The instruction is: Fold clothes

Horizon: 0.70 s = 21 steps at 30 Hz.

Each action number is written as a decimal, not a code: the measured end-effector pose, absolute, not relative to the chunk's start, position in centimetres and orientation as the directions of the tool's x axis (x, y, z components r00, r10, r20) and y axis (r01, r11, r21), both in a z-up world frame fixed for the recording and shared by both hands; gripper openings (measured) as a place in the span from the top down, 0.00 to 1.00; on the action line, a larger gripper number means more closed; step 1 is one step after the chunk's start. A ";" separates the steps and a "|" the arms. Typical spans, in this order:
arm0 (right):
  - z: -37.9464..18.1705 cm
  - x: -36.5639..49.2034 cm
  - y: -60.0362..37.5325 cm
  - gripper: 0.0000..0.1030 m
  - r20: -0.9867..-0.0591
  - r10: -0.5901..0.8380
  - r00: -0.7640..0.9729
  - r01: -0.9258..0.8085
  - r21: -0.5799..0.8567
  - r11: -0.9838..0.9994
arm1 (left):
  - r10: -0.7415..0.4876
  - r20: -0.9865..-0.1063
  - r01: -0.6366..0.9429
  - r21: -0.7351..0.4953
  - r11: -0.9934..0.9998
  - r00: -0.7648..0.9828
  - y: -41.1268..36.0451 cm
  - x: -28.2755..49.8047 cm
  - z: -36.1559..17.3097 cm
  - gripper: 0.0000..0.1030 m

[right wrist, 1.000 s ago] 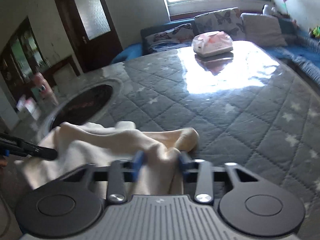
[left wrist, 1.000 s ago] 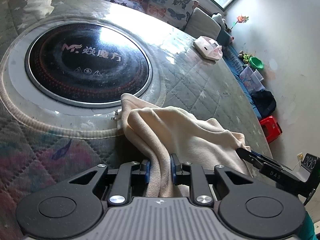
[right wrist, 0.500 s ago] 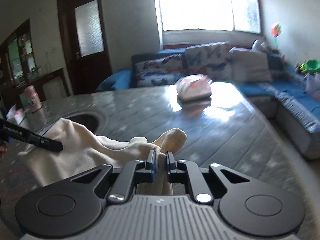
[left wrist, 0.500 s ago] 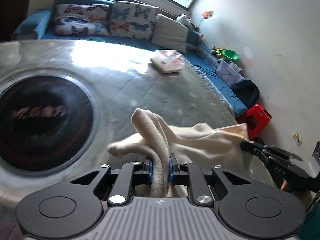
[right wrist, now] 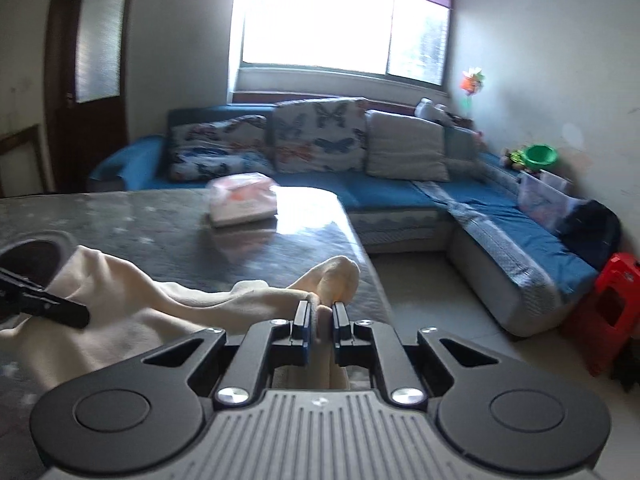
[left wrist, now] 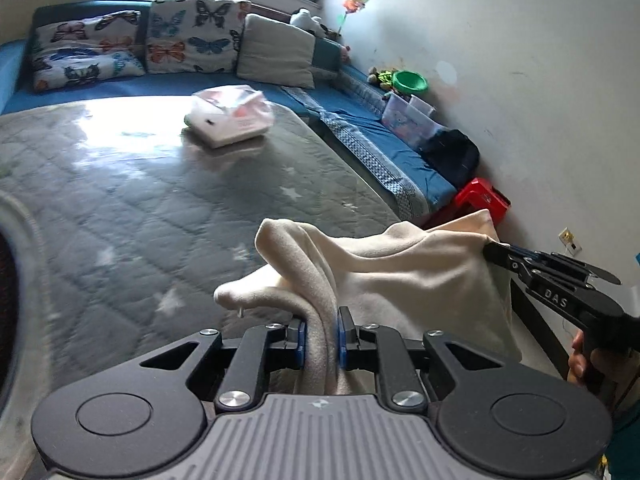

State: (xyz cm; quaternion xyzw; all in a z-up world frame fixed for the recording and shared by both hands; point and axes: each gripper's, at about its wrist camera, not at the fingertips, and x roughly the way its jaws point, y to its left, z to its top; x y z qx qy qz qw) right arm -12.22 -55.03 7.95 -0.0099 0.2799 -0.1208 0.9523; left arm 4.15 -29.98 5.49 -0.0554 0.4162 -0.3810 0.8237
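A cream fleece garment (left wrist: 400, 268) hangs between my two grippers, lifted above the quilted grey table (left wrist: 140, 208). My left gripper (left wrist: 322, 336) is shut on a bunched fold of it. My right gripper (right wrist: 320, 320) is shut on another edge of the same garment (right wrist: 168, 304). The right gripper's fingers (left wrist: 516, 260) show at the right of the left wrist view, pinching the cloth's far corner. The left gripper's fingers (right wrist: 60, 310) show at the left of the right wrist view, against the cloth.
A pink and white tissue box (left wrist: 230, 116) sits at the far end of the table. A round black cooktop (right wrist: 32, 256) is set into the table on the left. A blue sofa with butterfly cushions (right wrist: 320, 140) and a red stool (right wrist: 612, 304) stand beyond.
Both grippers rose and tilted up, lifting the garment off the table. The right gripper closed on the cloth. The cooktop slid out of the left wrist view.
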 end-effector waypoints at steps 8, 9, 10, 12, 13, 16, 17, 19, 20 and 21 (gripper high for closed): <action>2.6 -9.6 -58.5 0.91 -0.617 -0.313 0.722 0.339 -0.079 0.938 | -0.630 -0.694 0.577 -0.371 0.727 0.348 -32.4 4.4 2.3 0.80; 2.0 -9.4 -59.1 0.91 -0.632 -0.317 0.707 0.356 -0.069 0.932 | -0.621 -0.701 0.574 -0.363 0.734 0.351 -32.2 4.5 2.0 0.76; 1.6 -9.2 -59.4 0.90 -0.642 -0.314 0.700 0.361 -0.061 0.930 | -0.610 -0.708 0.569 -0.354 0.742 0.356 -32.0 4.5 1.8 0.72; 1.7 -9.1 -58.7 0.89 -0.639 -0.283 0.715 0.330 -0.049 0.943 | -0.590 -0.714 0.560 -0.332 0.759 0.377 -31.2 4.8 1.9 0.64; 1.8 -9.0 -58.4 0.89 -0.638 -0.268 0.722 0.314 -0.043 0.949 | -0.584 -0.711 0.558 -0.321 0.765 0.391 -30.9 4.8 2.0 0.60; 2.1 -8.8 -57.4 0.89 -0.633 -0.221 0.742 0.265 -0.026 0.964 | -0.568 -0.700 0.555 -0.291 0.780 0.432 -30.1 4.9 2.6 0.59; 2.2 -8.8 -57.0 0.89 -0.631 -0.205 0.748 0.248 -0.021 0.969 | -0.570 -0.692 0.560 -0.283 0.779 0.443 -30.0 4.8 2.9 0.59; 2.4 -8.7 -56.3 0.88 -0.627 -0.173 0.759 0.215 -0.010 0.977 | -0.587 -0.672 0.583 -0.277 0.764 0.450 -30.2 4.2 3.5 0.61; 2.4 -8.6 -56.0 0.88 -0.625 -0.157 0.765 0.198 -0.004 0.980 | -0.600 -0.661 0.598 -0.276 0.752 0.450 -30.3 3.9 3.8 0.61; 2.4 -8.3 -55.7 0.88 -0.626 -0.143 0.767 0.183 0.000 0.983 | -0.613 -0.651 0.614 -0.274 0.741 0.449 -30.4 3.5 4.1 0.62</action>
